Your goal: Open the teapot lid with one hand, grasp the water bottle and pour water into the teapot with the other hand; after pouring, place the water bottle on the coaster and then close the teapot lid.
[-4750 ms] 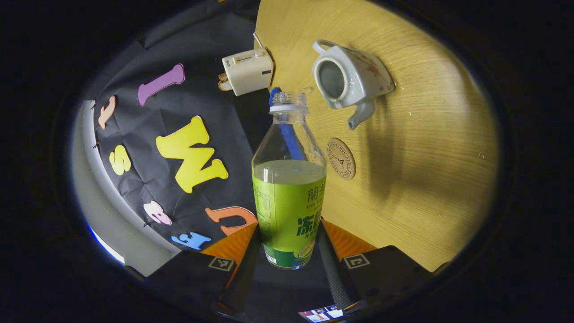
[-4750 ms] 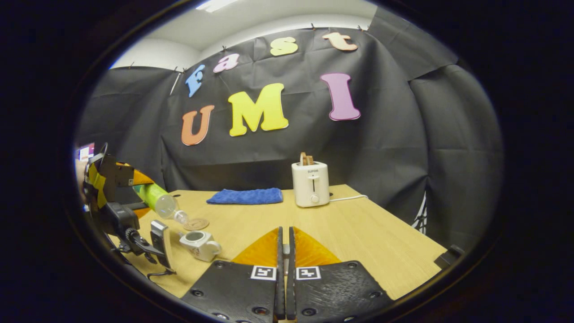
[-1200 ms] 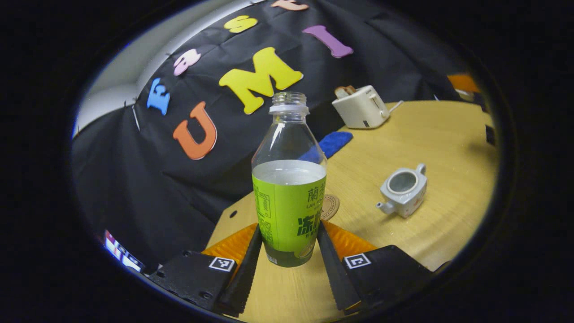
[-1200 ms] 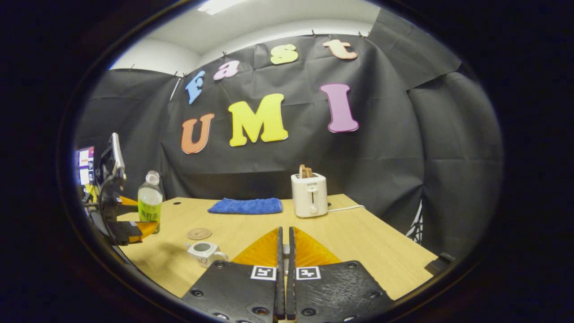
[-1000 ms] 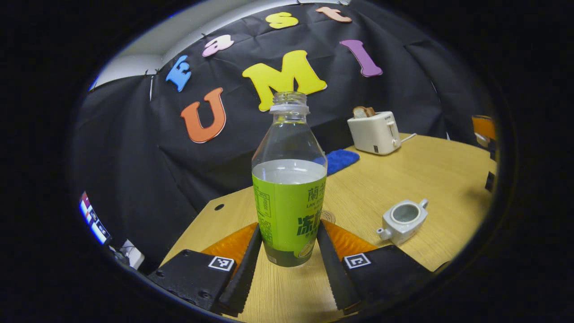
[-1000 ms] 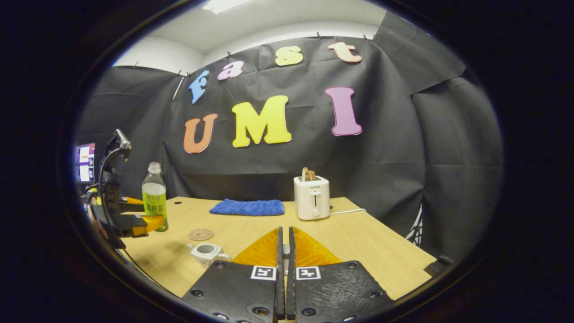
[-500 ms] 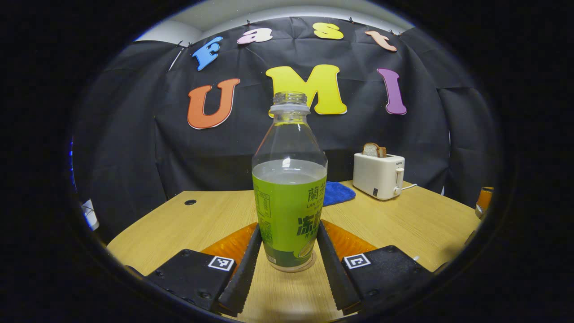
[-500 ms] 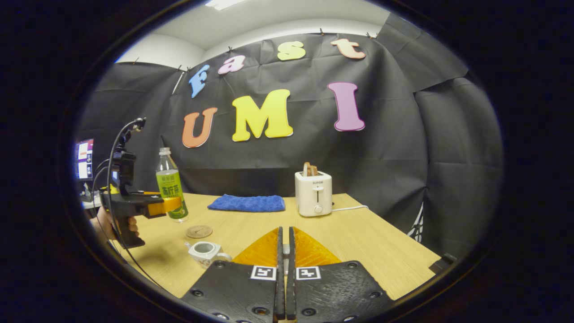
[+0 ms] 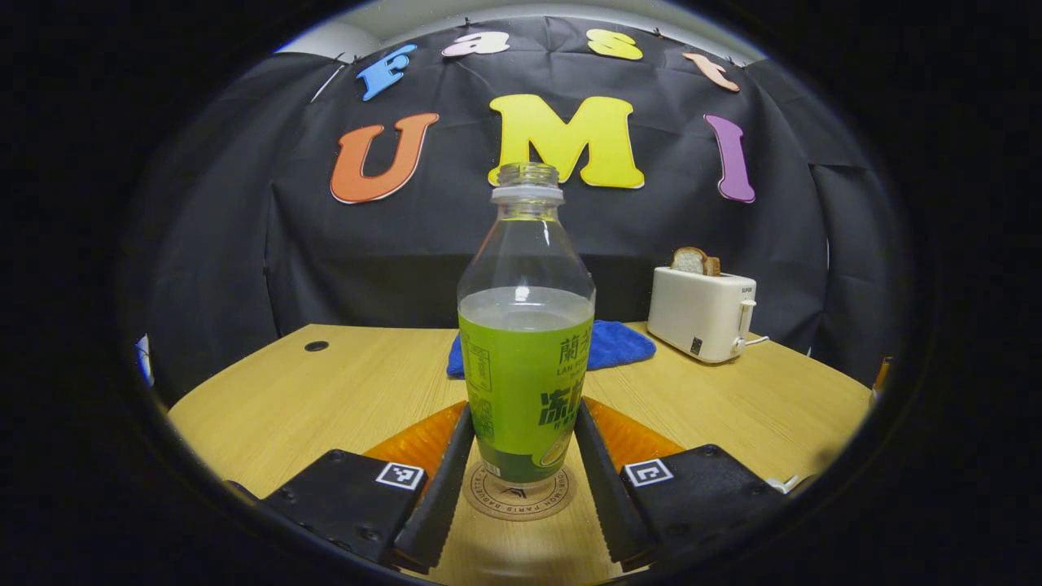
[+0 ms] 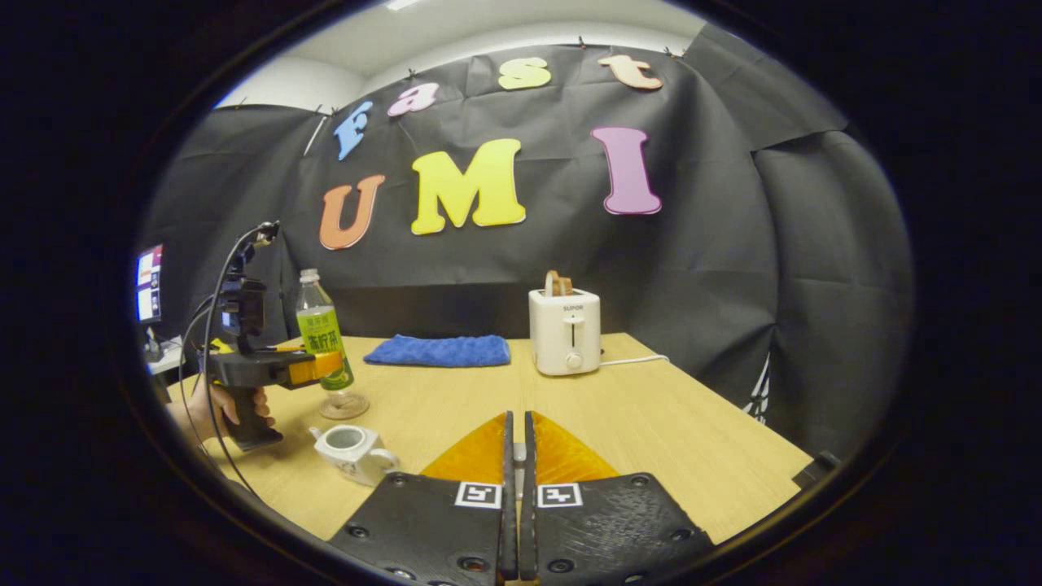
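A clear water bottle [image 9: 525,366] with a green label and no cap stands upright between my left gripper's [image 9: 523,411] fingers, which are shut on its lower body. Its base sits over the round cork coaster [image 9: 518,498]; I cannot tell whether it touches. In the right gripper view the bottle [image 10: 319,335], the left gripper [image 10: 321,370] and the coaster [image 10: 342,404] are at the left. The white teapot [image 10: 348,449] stands open in front of them. My right gripper [image 10: 515,439] is shut, with a small pale piece pinched in the slit; the rest of the lid is hidden.
A white toaster [image 9: 702,313] with bread stands at the table's back right, and a blue cloth [image 9: 619,346] lies beside it. They show again in the right gripper view, toaster [image 10: 564,330] and cloth [image 10: 440,350]. A hand [image 10: 236,403] holds the left gripper's handle.
The left gripper tipped the bottle back upright from over the teapot, carried it to the coaster and lowered it there. The right gripper stayed shut and barely moved.
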